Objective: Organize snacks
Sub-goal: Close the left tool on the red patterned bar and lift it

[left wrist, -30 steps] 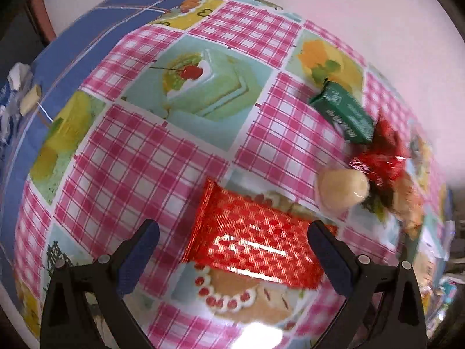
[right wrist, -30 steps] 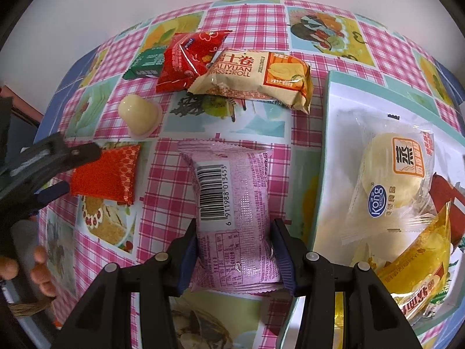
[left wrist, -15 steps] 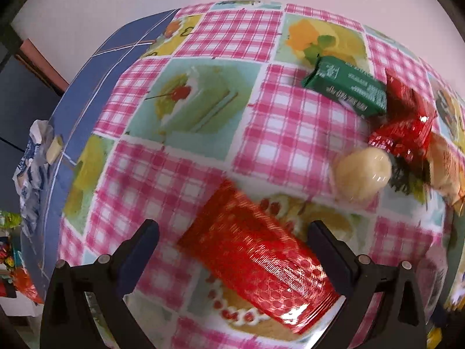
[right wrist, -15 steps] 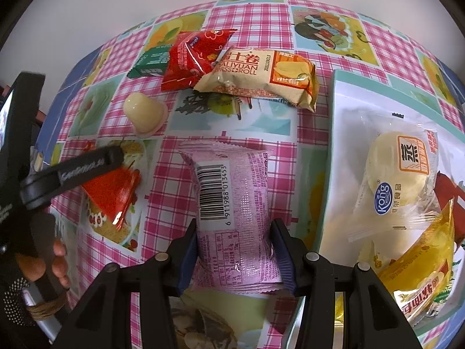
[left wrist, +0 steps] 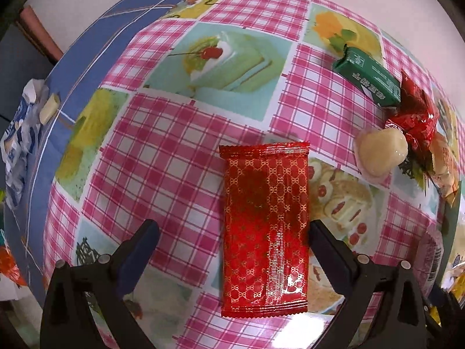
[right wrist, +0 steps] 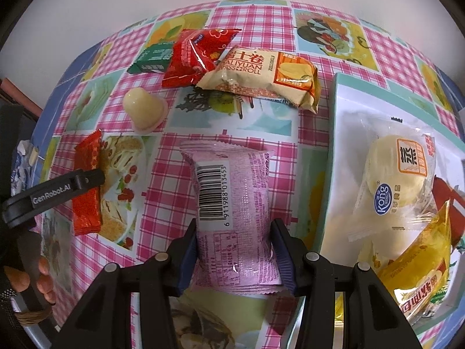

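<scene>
A bench (right wrist: 284, 23) covered in a pink checked oilcloth with cake and fruit pictures fills both views. At its right side, in the right wrist view, sits a white tray with a teal rim (right wrist: 332, 157), holding a clear-wrapped steamed cake (right wrist: 398, 174) and a yellow snack bag (right wrist: 418, 273).

The right tongs (right wrist: 234, 257) are narrowed around the lower end of a pink snack packet (right wrist: 232, 215) with a barcode, both blue pads touching its sides. The packet lies on the bench just left of the tray.

The left tongs (left wrist: 231, 254) are spread wide over a red foil packet with a gold pattern (left wrist: 266, 221). The packet lies flat on the bench between the fingers; the right finger is at its edge, the left finger well apart from it. Nothing is gripped.

Farther back on the bench, a beige Swiss roll packet (right wrist: 261, 78) overlaps a red crinkled snack bag (right wrist: 194, 55), which overlaps a green packet (left wrist: 367, 77). A pale jelly cup (right wrist: 144, 110) stands near them, upside down on its rim, between that group and the red foil packet.
</scene>
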`<state>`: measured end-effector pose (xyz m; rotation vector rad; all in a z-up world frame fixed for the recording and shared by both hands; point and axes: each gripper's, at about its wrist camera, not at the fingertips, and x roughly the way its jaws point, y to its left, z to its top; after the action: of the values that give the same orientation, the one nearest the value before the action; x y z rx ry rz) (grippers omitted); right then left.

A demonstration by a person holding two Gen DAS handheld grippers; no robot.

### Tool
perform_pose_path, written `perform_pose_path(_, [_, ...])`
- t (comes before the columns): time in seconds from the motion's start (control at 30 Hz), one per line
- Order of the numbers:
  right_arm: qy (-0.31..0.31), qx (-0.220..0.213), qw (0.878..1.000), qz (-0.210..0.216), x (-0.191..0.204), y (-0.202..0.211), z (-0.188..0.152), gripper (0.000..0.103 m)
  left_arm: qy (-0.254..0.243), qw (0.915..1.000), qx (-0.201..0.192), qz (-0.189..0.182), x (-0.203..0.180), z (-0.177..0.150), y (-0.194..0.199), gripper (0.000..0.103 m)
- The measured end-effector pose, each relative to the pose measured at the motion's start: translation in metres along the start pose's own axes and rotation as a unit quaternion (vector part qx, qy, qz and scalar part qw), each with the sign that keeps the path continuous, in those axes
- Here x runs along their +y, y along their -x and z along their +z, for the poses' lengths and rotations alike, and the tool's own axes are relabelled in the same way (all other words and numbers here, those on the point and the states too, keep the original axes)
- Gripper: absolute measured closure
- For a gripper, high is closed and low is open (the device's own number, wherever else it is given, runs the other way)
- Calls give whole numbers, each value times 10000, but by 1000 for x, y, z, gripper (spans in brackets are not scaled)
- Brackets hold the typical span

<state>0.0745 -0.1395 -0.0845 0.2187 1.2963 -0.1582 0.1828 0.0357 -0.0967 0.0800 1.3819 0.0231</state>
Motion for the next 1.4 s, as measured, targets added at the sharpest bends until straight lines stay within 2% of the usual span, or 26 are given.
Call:
perform_pose_path(0.03, [51, -8, 10000, -51, 3, 0, 0, 52, -41, 10000, 4, -37, 7, 3, -3, 2])
perform_pose_path(0.13, [225, -53, 9993, -290, 14, -2, -1, 52, -126, 9998, -39, -124, -12, 0, 2, 7])
perform_pose_path(0.2, [305, -88, 9987, -408, 20, -3, -2, 52, -208, 9996, -87, -159, -23, -1, 6, 14])
perform_pose_path(0.37, [336, -161, 9982, -478, 28, -4, -3, 52, -266, 9993, -160, -215, -39, -5, 12, 22])
perform_pose_path(0.43, [367, -189, 9979, -509, 31, -5, -3, 53, -278, 9991, -220, -246, -43, -6, 16, 31])
perform_pose_path(0.5, [360, -209, 9979, -501, 30, -6, -3, 53, -241, 9990, -284, -243, -45, -9, 21, 48])
perform_pose_path(0.87, [257, -298, 9981, -466, 22, -3, -7, 51, -86, 9987, -379, -339, -37, -13, 26, 56])
perform_pose_path(0.9, [231, -312, 9982, -462, 22, -2, -7, 53, -58, 9986, -377, -376, -31, -15, 25, 56])
perform_pose_path(0.93, [228, -327, 9981, -467, 22, -1, -7, 59, 0, 9984, -367, -433, -29, -15, 26, 57])
perform_pose_path(1.0, [260, -335, 9979, -496, 23, 1, -8, 61, 128, 9977, -341, -568, -22, -15, 26, 57])
perform_pose_path(1.27, [189, -368, 9982, -427, 25, 15, -15, 62, 244, 9955, -471, -791, -6, -16, 38, 57])
perform_pose_path(1.4, [128, -479, 9981, -357, 25, 31, -20, 62, 272, 9937, -618, -895, 0, -18, 59, 57])
